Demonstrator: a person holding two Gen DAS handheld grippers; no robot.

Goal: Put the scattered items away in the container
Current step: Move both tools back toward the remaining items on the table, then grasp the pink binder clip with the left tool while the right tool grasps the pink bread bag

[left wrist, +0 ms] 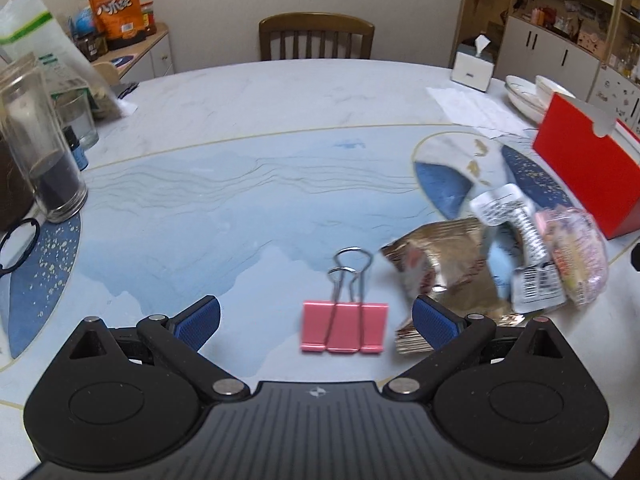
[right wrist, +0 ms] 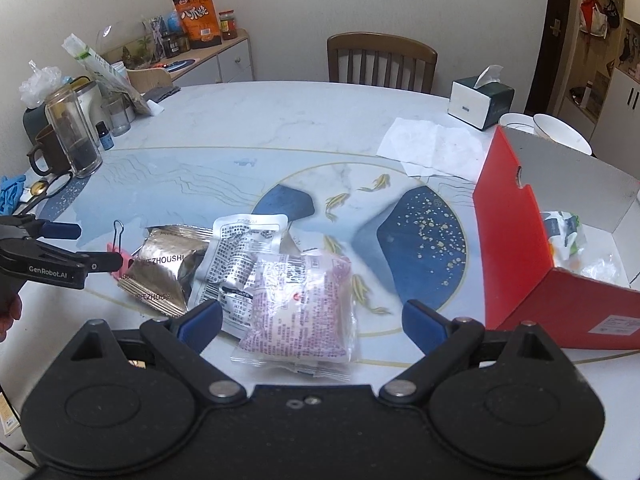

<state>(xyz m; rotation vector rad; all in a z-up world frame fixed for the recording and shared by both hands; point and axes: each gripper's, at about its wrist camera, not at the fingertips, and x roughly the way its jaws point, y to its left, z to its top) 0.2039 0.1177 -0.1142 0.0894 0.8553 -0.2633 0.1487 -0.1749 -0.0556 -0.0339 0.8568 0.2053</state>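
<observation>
Both my jaws stand wide: left gripper [left wrist: 316, 322] straddling the pink metal binder clip [left wrist: 344, 331], right gripper [right wrist: 312, 322] over the pink-printed clear plastic packet [right wrist: 300, 304]. Silver foil pouches [right wrist: 164, 268] remain on the desk [right wrist: 280, 128]; the red cardboard box [right wrist: 516, 256] already holds some wrappers.

Marble-look table [right wrist: 280, 120] w/ pink binder clip [left wrist: 345, 326], snack packets [right wrist: 256, 264], red box [right wrist: 516, 248], possibly paper.

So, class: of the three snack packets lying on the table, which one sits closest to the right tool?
The pink packet: it lies between the right tool's open fingers, while the white packet and gold packet lie further left.
</observation>
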